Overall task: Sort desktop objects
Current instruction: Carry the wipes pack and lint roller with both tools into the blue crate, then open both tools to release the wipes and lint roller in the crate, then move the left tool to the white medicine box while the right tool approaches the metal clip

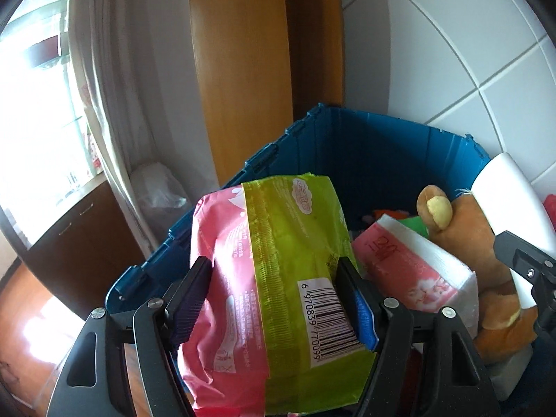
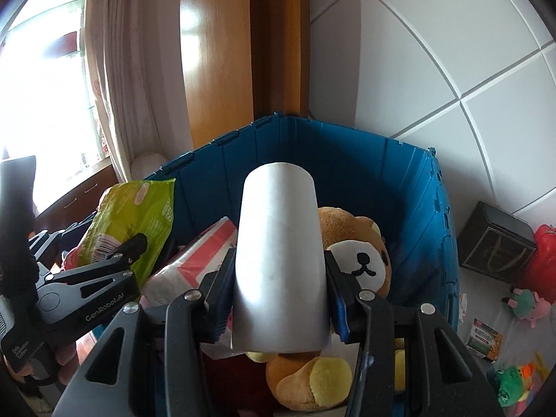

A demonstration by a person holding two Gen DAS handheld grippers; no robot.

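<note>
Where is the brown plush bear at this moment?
The brown plush bear lies inside the blue plastic crate, on its right side. It is just behind the white paper roll in the right gripper, beside the pink tissue pack.

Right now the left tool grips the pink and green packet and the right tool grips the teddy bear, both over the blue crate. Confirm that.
One thing is wrong: the right tool grips the white cup, not the teddy bear, which lies in the blue crate behind it, as the right wrist view shows. The left tool does grip the pink and green packet over the crate.
</note>
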